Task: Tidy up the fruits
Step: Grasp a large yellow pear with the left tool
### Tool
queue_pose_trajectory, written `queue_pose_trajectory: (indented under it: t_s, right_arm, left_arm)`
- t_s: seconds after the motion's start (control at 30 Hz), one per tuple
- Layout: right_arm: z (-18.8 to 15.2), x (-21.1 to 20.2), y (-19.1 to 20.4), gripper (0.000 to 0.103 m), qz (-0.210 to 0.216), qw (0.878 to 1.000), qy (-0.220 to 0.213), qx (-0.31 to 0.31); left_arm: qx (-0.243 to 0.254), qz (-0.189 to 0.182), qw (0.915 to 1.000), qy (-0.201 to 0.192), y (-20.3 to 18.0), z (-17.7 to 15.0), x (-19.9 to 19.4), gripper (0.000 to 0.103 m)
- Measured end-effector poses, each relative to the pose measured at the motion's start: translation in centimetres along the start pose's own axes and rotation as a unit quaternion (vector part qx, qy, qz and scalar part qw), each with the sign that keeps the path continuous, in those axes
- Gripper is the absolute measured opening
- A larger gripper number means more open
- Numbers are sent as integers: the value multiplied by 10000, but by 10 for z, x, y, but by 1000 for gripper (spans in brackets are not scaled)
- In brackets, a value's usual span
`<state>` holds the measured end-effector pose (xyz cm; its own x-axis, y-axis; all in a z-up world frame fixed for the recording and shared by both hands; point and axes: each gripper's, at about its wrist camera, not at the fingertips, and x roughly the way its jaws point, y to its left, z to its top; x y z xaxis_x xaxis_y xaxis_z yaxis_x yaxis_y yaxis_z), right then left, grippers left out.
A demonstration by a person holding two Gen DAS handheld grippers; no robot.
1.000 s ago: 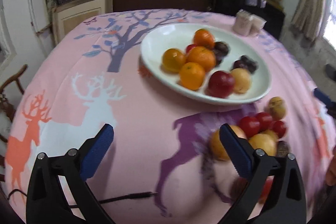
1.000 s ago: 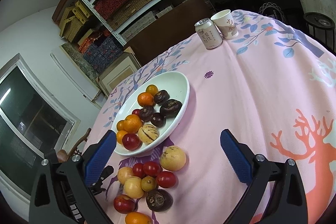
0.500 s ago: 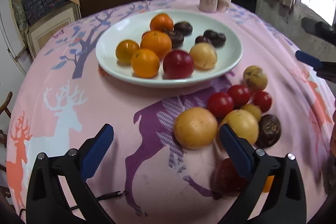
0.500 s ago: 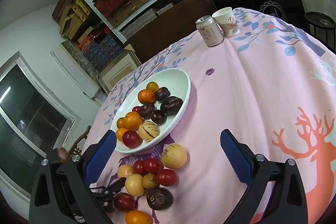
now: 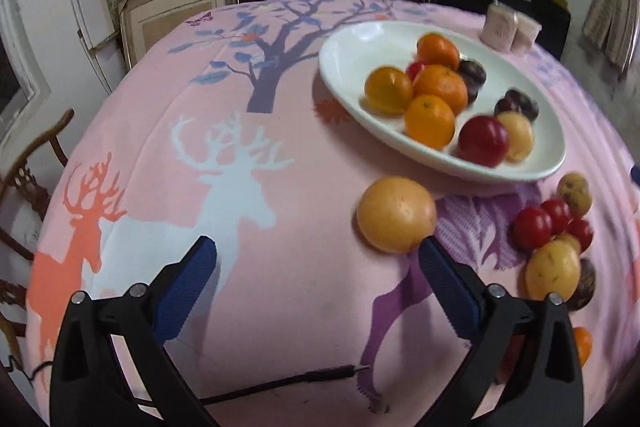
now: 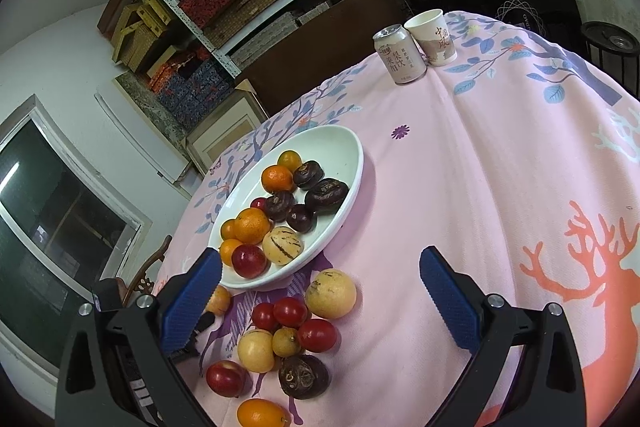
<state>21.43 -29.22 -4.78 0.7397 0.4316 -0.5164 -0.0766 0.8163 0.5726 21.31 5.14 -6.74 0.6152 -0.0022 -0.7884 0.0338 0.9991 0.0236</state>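
Left black claw with blue pads (image 5: 316,263) — jaws apart, empty — round yellow-orange fruit (image 5: 396,214) lies just ahead, right of centre, touching the right pad.

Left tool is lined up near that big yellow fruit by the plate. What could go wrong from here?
1. The big yellow fruit sits just off the left tool's right finger, not between the pads; closing now may nudge it so it rolls.
2. The white plate is crowded on its near side; a dropped fruit could knock others out.
3. A loose cable lies under the tool and may snag.
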Motion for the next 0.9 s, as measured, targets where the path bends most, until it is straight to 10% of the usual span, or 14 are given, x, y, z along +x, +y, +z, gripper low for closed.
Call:
queue_pose_trajectory:
  t_s: [0.43,0.63,0.9]
  right_arm:
    - [-2,7,-2,100,-252,9996,89,-85]
    - [-3,10,-1,100,-276,9994,147,-149]
    - [-7,15,5,100,-375,9985,243,-304]
  left_arm:
    - [453,-18,9985,-309,-34,9,11,98]
    - [540,-147,9983,-159,-37,7,18,60]
    - [506,-332,9981,-93,-38,6,22,44]
